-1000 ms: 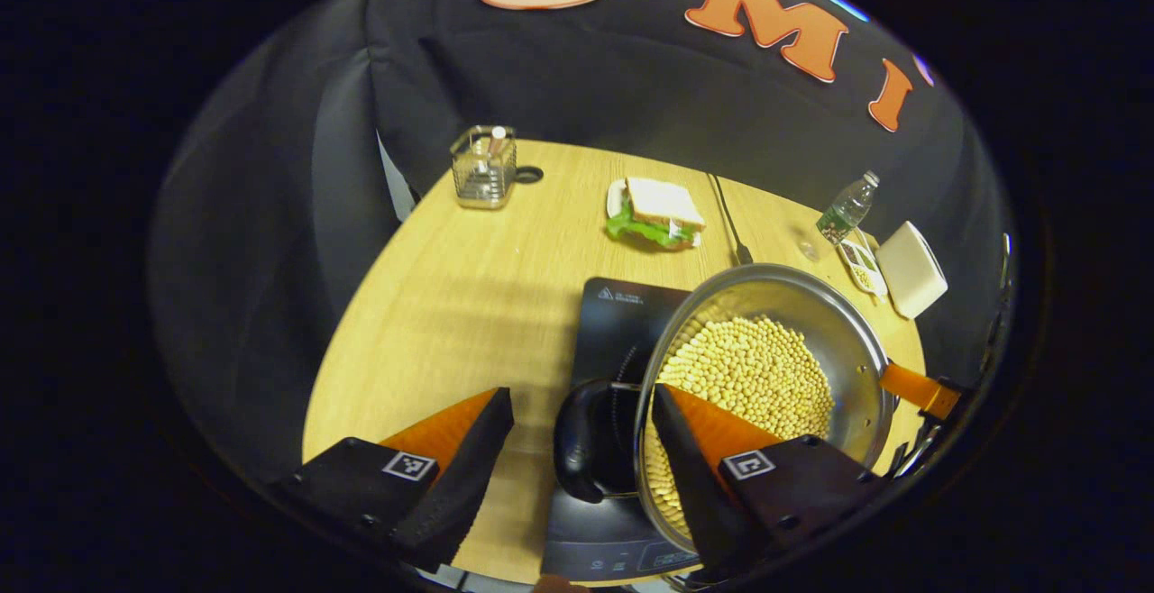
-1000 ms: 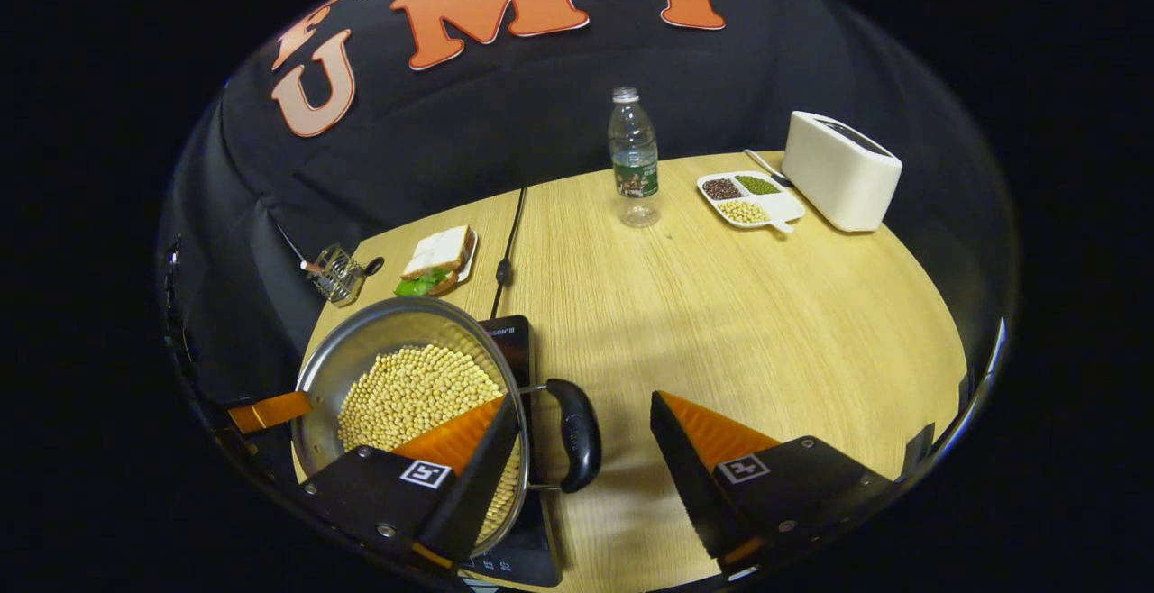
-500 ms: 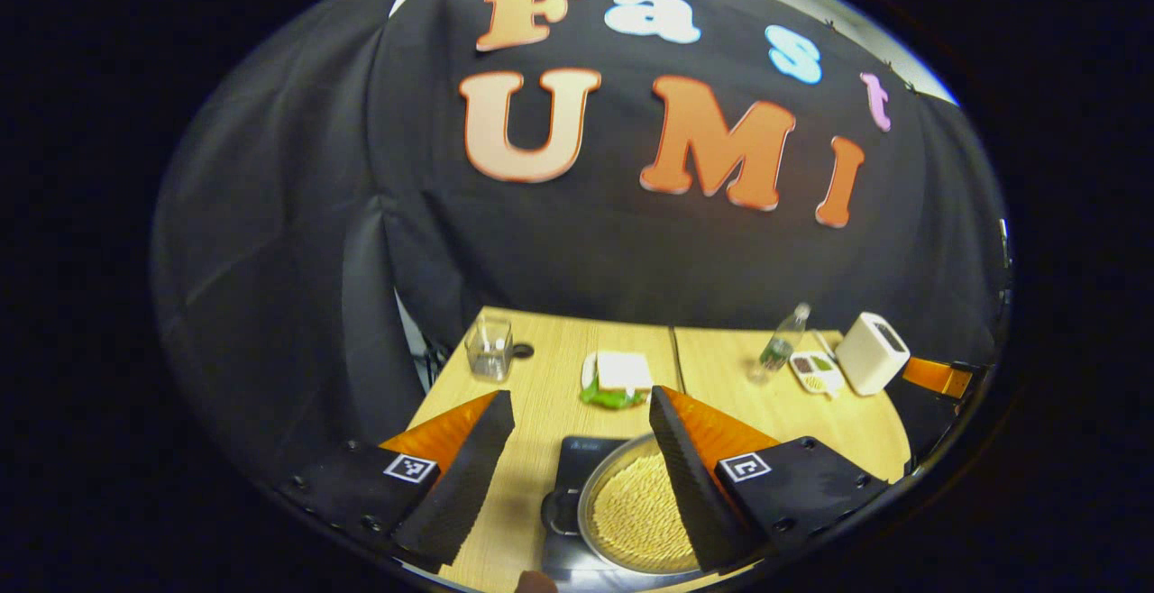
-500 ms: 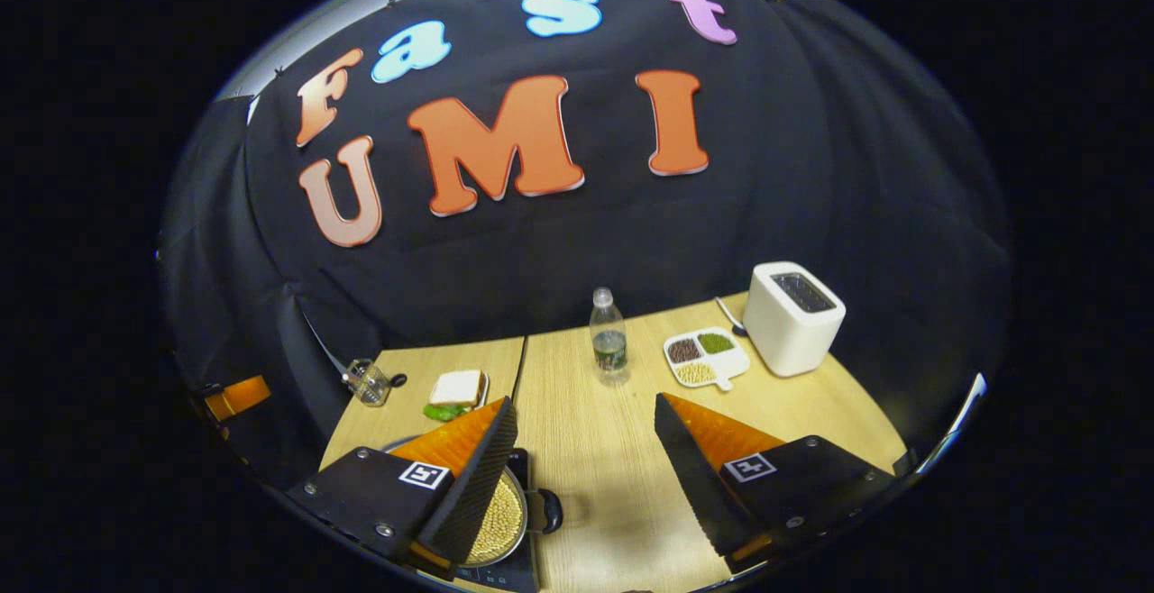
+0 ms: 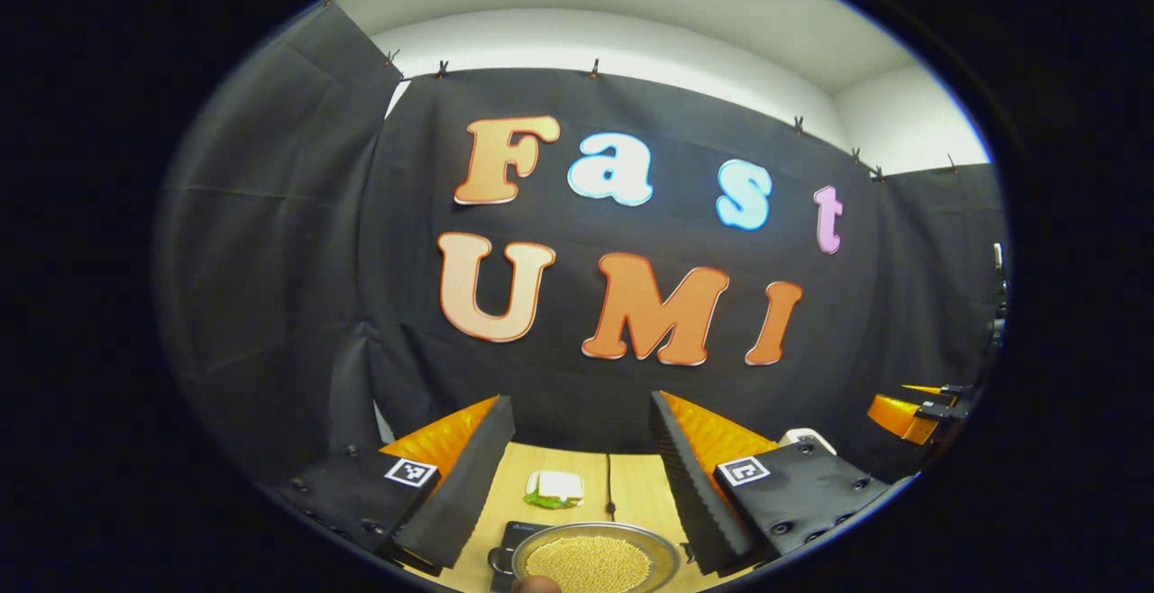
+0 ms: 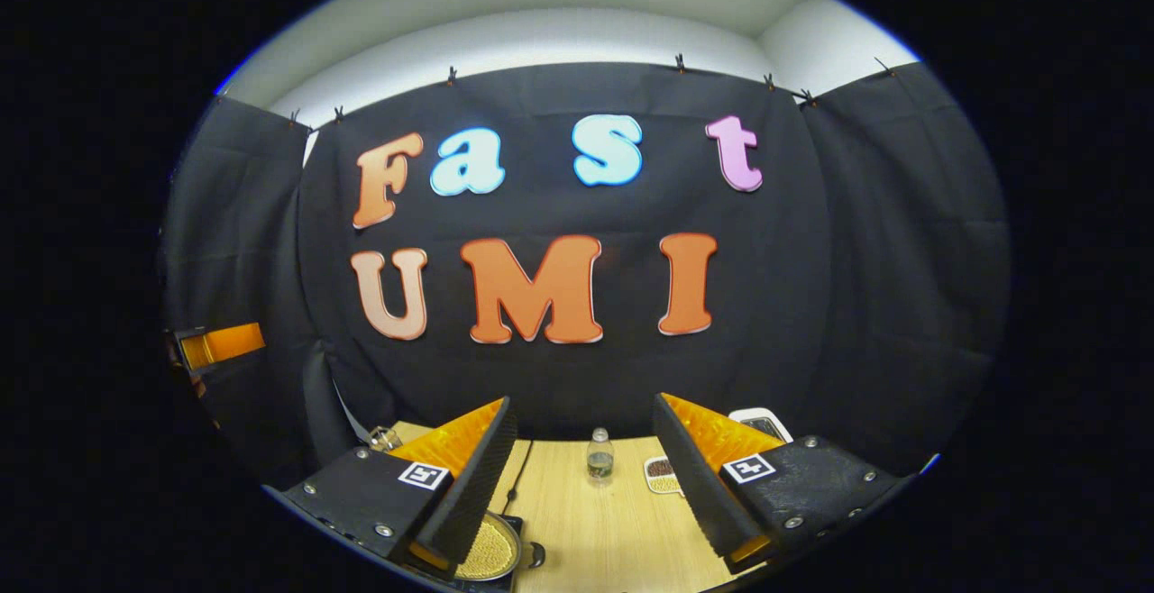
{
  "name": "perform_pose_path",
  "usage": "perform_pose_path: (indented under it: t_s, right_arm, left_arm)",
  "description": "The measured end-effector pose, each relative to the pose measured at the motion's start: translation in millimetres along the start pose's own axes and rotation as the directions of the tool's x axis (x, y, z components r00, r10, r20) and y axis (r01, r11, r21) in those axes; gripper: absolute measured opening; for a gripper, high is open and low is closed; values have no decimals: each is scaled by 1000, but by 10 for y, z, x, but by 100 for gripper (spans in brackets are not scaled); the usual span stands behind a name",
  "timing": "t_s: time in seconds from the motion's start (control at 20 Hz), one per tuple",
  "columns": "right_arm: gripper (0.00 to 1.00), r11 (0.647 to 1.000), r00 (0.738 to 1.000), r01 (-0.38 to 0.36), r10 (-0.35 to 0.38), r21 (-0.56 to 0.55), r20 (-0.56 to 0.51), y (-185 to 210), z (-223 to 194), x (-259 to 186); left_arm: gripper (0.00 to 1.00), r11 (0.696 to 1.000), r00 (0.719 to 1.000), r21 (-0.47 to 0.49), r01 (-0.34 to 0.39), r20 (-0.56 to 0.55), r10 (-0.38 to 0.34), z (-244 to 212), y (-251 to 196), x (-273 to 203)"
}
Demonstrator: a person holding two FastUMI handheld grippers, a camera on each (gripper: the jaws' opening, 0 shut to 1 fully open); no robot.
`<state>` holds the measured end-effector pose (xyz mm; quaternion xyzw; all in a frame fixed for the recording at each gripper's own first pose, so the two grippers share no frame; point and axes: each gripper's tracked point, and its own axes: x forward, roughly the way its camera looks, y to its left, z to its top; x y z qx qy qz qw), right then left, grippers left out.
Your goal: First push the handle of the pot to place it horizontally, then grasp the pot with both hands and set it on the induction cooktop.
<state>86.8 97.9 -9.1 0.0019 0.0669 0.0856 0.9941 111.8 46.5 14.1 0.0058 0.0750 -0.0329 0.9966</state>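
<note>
Left gripper: fingers spread wide, nothing between them, held well above the table and pointed mostly at the booth's wall. Right gripper: same stance, fingers wide apart and empty, raised high over the table.

Closest below, in the left gripper view, the pot sits at the bottom edge, a round steel vessel filled with pale yellow beans. It rests on the dark induction cooktop, of which a corner shows at the pot's left. A dark pot handle pokes out on the left side of the rim. In the right gripper view the pot is partly behind the near finger, its other dark handle jutting out to the right over the wooden table.

Farther out on the table, left gripper view: a sandwich with green leaf under white bread, and a thin dark cable running just beside it toward the back edge.

Right gripper view, farther out: a clear water bottle upright near the centre; a divided dish just to its right, partly behind the finger; a white toaster behind that; a small wire basket at the far left edge of the table.

The other gripper appears at the rim of each view, away to the side, too small to judge.
</note>
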Motion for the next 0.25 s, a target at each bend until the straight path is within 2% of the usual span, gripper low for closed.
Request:
perform_pose_path:
  t_s: [0.1, 0.25]
  right_arm:
    - [95, 1000, 1000, -6, 6, 2, 29, 5, 198, -94]
    - [95, 1000, 997, -25, 25, -3, 70, 29, 462, -246]
  left_arm:
    - [98, 1000, 1000, 22, -7, 31, 6, 202, -11, -118]
    - [97, 1000, 994, 3, 27, 102, -27, 546, -206, -287]
